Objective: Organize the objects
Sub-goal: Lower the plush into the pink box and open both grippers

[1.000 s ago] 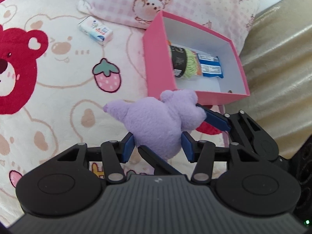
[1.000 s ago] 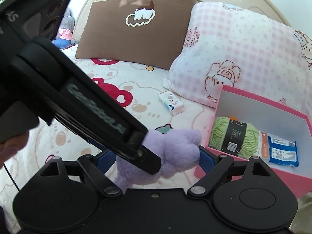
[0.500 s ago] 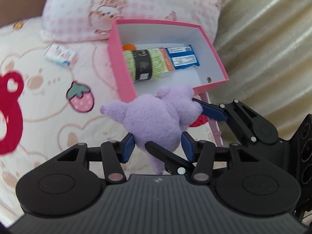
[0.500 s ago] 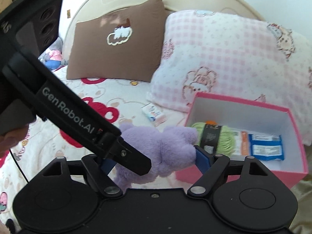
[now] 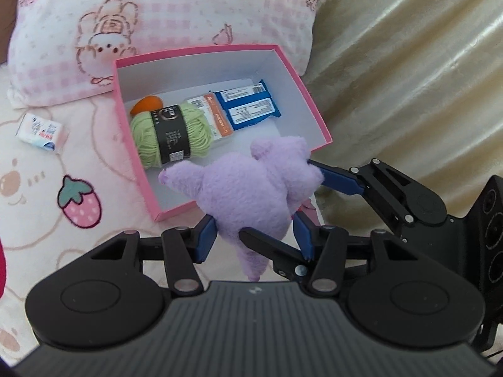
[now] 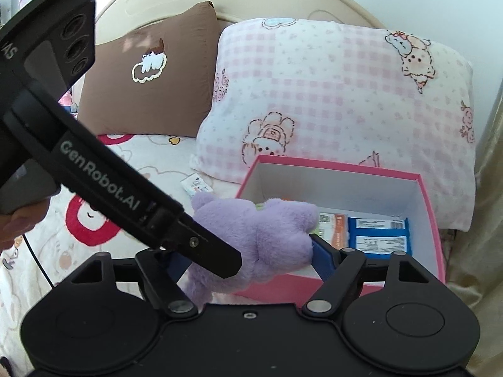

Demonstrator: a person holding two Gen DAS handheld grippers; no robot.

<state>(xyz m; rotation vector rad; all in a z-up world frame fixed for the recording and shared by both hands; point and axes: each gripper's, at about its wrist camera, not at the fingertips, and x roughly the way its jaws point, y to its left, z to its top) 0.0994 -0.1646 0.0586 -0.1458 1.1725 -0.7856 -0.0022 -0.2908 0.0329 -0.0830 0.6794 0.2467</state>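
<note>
Above the pink box [image 5: 314,116], my downward-tilted left gripper [image 5: 254,235] and right gripper [image 6: 248,251], jaws closing, both clamp the purple plush toy [image 5: 251,185].

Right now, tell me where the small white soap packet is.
In the left wrist view the small white soap packet lies on the bedspread, left of the pink box, below the pink checked pillow.

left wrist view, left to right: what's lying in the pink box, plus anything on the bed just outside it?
Small white packet on the bed → green yarn skein → orange-and-white packet → blue packet. The orange ball overlaps the yarn, so it is left out.
</note>
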